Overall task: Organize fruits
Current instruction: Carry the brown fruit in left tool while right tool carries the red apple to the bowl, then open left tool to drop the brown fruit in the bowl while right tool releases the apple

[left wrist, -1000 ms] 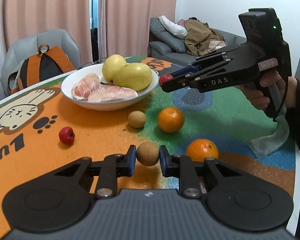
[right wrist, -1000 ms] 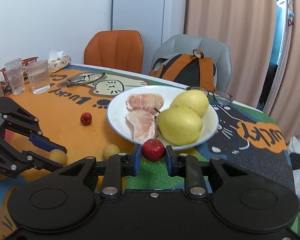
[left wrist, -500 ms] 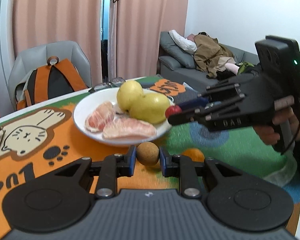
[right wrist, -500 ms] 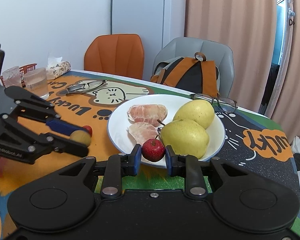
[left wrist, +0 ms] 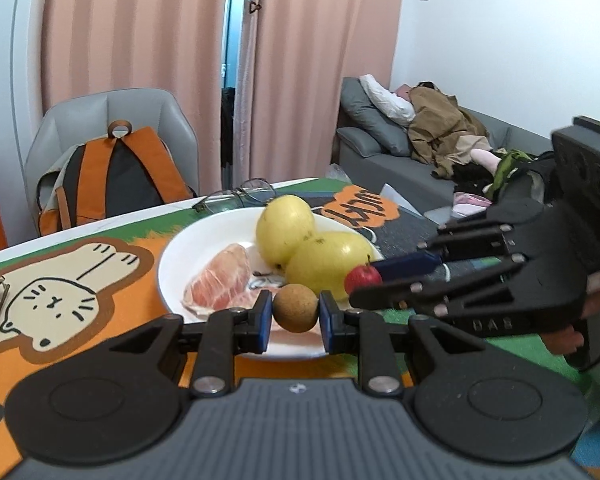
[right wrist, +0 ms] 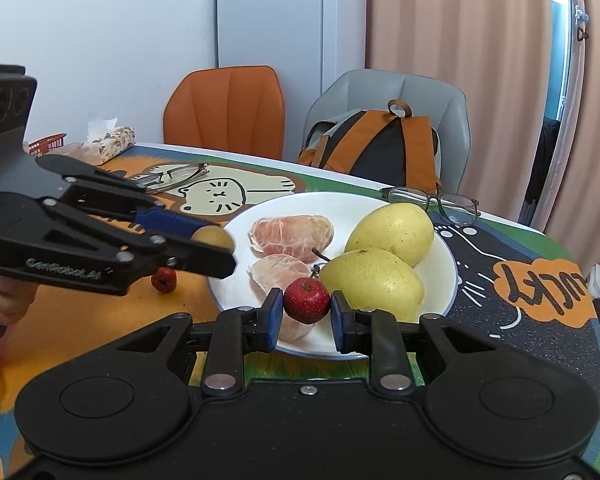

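A white plate (left wrist: 192, 240) (right wrist: 340, 204) holds two yellow pears (left wrist: 324, 260) (right wrist: 374, 280) and peeled pomelo segments (left wrist: 220, 280) (right wrist: 292, 232). My left gripper (left wrist: 295, 316) is shut on a small brown round fruit (left wrist: 295, 308) above the plate's near rim; it also shows in the right wrist view (right wrist: 216, 240). My right gripper (right wrist: 306, 316) is shut on a small red fruit (right wrist: 306, 300) over the plate's near edge; it also shows in the left wrist view (left wrist: 362, 278). Another small red fruit (right wrist: 164, 278) lies on the mat left of the plate.
The table has a colourful cat mat (left wrist: 60, 300). Glasses (right wrist: 432, 200) lie behind the plate, another pair (right wrist: 172, 174) at the left. A tissue pack (right wrist: 108, 142) sits at the far left. Chairs with an orange backpack (left wrist: 116, 176) stand behind.
Both grippers have moved in toward the plate with their fruits held. The left gripper rose from the mat and now holds the brown fruit at the plate's rim.
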